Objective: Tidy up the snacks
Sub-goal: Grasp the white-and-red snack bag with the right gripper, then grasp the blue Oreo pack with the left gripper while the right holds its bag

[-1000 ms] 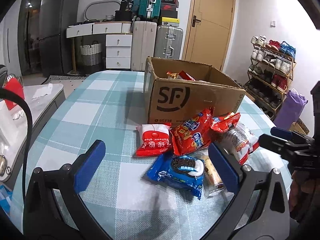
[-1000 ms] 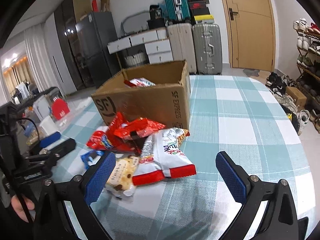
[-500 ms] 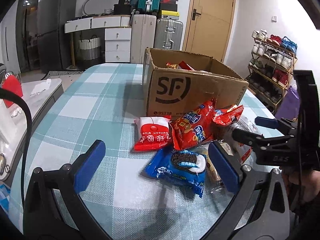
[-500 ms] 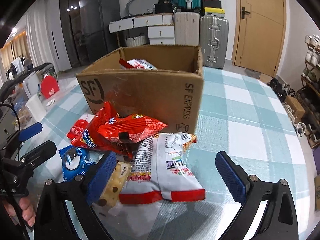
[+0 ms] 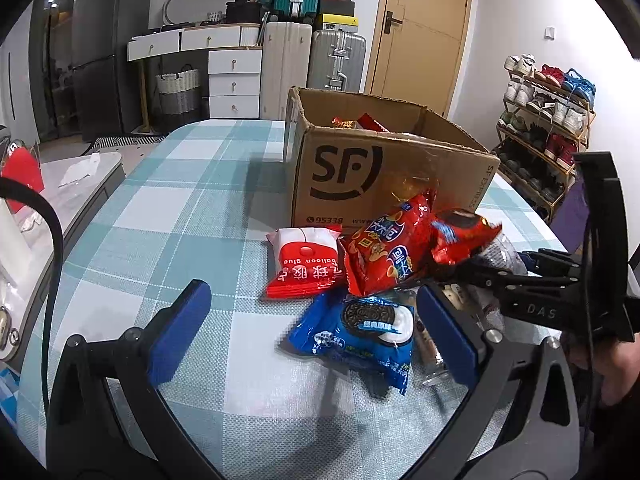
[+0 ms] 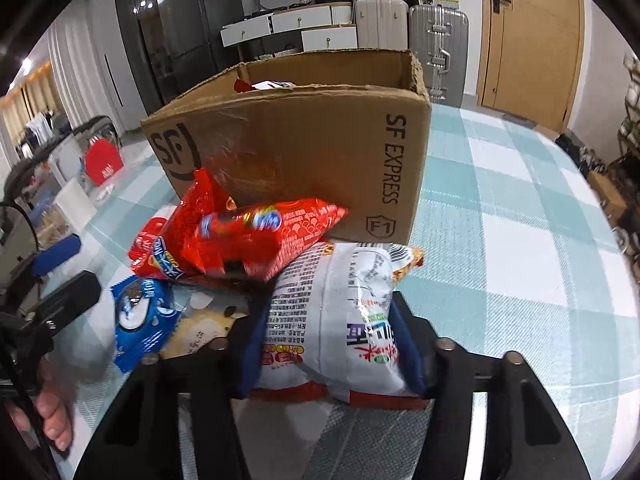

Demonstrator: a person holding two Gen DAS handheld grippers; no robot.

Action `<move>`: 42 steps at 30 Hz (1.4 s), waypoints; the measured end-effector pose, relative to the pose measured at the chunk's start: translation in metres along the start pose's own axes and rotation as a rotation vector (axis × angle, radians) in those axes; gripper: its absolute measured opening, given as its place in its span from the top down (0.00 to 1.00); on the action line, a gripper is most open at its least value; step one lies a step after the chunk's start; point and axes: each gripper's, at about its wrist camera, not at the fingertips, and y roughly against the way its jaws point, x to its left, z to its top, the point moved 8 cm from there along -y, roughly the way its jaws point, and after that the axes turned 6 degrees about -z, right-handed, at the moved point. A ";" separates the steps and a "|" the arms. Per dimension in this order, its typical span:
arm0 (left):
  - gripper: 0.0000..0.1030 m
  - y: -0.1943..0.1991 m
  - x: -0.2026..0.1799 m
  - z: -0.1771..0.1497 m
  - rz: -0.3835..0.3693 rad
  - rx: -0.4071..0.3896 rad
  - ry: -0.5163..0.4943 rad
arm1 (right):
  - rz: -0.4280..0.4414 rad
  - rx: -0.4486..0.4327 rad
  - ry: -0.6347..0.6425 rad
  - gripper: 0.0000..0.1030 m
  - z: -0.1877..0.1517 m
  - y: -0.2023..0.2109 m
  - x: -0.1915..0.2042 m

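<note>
A: Step?

B: Grabbing a snack for the SF cardboard box. It sits open on the checked table with a few packs already inside. My right gripper has its pads clamped on the white noodle-style bag, which lies just in front of the box.

A: Next?

B: Probably lift it clear and carry it over the near wall. That wall is tall, so the bag has to go well up.

A: In the way?

B: A red chip bag overlaps the white bag's top, so it may drag along. Blue Oreo pack and red-white balloon glue pack lie beside.

A: Left?

B: My left gripper has its fingers wide apart, holding nothing, near the Oreo pack.
</note>
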 end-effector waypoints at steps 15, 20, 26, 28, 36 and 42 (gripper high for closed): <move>0.00 0.003 0.000 -0.002 0.012 -0.008 -0.001 | 0.044 -0.085 -0.198 0.52 -0.027 0.047 -0.038; 0.00 0.003 0.002 -0.002 0.018 -0.005 0.005 | 0.074 -0.146 -0.226 0.52 -0.032 0.064 -0.038; 0.00 0.002 0.001 -0.003 0.019 0.002 0.004 | 0.076 -0.218 -0.231 0.52 -0.031 0.083 -0.038; 0.00 0.006 0.001 -0.002 0.016 -0.017 0.004 | 0.089 -0.219 -0.240 0.52 -0.030 0.083 -0.040; 0.00 -0.005 -0.010 -0.009 -0.066 0.056 -0.008 | 0.102 -0.234 -0.259 0.52 -0.030 0.086 -0.044; 0.00 -0.020 -0.013 -0.018 -0.112 0.141 -0.002 | 0.123 -0.241 -0.266 0.52 -0.030 0.086 -0.045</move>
